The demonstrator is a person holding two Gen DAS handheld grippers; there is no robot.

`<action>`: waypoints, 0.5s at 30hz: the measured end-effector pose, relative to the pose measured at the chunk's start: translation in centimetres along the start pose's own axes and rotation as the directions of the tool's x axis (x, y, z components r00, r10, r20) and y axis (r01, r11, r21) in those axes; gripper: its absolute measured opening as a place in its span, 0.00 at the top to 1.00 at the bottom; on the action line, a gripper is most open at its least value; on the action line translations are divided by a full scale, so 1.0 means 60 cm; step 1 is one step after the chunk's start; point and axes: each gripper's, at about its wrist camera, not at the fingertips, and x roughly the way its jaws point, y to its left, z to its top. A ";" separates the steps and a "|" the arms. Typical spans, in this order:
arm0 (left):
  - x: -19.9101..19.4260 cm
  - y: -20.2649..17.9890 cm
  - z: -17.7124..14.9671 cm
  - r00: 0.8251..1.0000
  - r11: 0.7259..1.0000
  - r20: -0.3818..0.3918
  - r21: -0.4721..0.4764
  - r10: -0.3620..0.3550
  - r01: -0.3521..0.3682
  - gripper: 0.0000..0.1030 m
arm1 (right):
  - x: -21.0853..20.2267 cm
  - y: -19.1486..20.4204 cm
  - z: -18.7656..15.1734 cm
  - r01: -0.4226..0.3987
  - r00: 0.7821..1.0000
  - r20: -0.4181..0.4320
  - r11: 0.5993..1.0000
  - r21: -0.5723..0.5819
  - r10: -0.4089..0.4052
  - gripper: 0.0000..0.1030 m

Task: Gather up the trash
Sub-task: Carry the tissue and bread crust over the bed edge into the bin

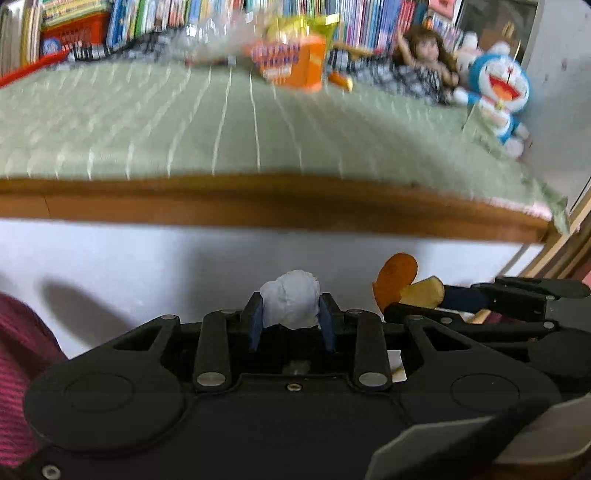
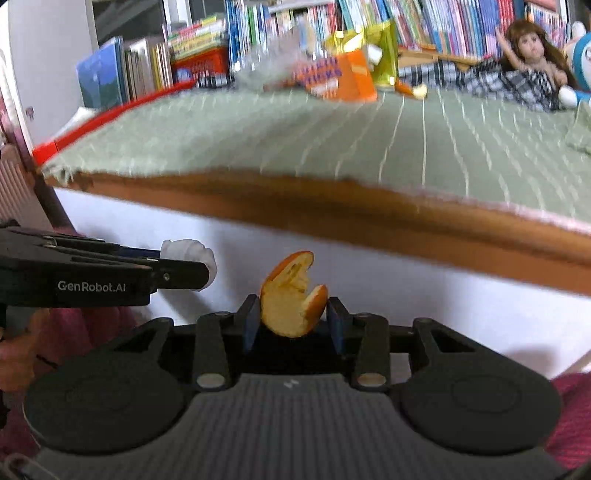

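Left wrist view: my left tool (image 1: 291, 314) sits low in the centre of the frame, its two blue pads clamped on a crumpled white tissue (image 1: 291, 302) that bulges out between them. At the right edge my right tool (image 1: 436, 295) reaches in sideways, gripping an orange peel (image 1: 397, 278). Across the middle runs the wooden edge of the desk (image 1: 295, 206), covered by a green mat (image 1: 221, 122). At the far side of the mat, top centre, lies more litter: an orange snack box (image 1: 295, 62) with a yellow wrapper (image 1: 306, 26) behind it, both blurred. A doll (image 1: 421, 62) and a blue plush toy (image 1: 498, 88) lie at the upper right, books (image 1: 166, 14) along the top. A red sleeve (image 1: 18, 350) shows at the lower left.

Right wrist view: my right tool (image 2: 293, 314), low centre, is shut on the peel (image 2: 291, 295), which stands curled between the pads, pale inside facing me. At the left my left tool (image 2: 184, 266) comes in sideways with the tissue (image 2: 188, 251) at its tip. The box (image 2: 340, 77) and wrapper (image 2: 380, 48) lie top centre on the mat (image 2: 295, 133), the doll (image 2: 524, 62) at upper right.
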 end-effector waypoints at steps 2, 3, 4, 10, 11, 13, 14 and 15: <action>0.021 0.005 -0.015 0.999 1.000 -0.043 -0.011 0.007 -0.008 0.71 | 0.016 -0.002 -0.016 -0.005 0.999 -0.044 1.000 0.014 0.006 0.57; 0.031 0.006 -0.020 0.998 1.000 -0.059 -0.017 0.010 -0.011 0.71 | 0.024 -0.004 -0.023 -0.003 0.998 -0.066 1.000 0.020 0.005 0.56; 0.041 0.009 -0.027 0.997 1.000 -0.077 -0.023 0.017 -0.018 0.71 | 0.033 -0.005 -0.030 -0.004 0.996 -0.090 1.000 0.023 0.006 0.56; 0.093 0.019 -0.061 0.985 0.998 -0.160 -0.010 0.066 -0.068 0.70 | 0.065 -0.007 -0.064 0.004 0.986 -0.167 1.000 0.021 0.000 0.56; 0.098 0.020 -0.065 0.983 0.997 -0.169 -0.011 0.067 -0.070 0.70 | 0.067 -0.008 -0.066 0.003 0.985 -0.170 1.000 0.023 0.001 0.56; 0.108 0.024 -0.071 0.981 0.997 -0.180 -0.007 0.072 -0.074 0.70 | 0.072 -0.009 -0.066 0.005 0.985 -0.175 1.000 0.027 0.000 0.56; 0.112 0.025 -0.072 0.981 0.997 -0.181 -0.005 0.074 -0.077 0.70 | 0.075 -0.010 -0.067 0.009 0.984 -0.178 1.000 0.030 -0.003 0.56; 0.116 0.027 -0.074 0.980 0.997 -0.183 -0.004 0.078 -0.080 0.70 | 0.078 -0.011 -0.068 0.013 0.983 -0.181 0.999 0.035 -0.007 0.56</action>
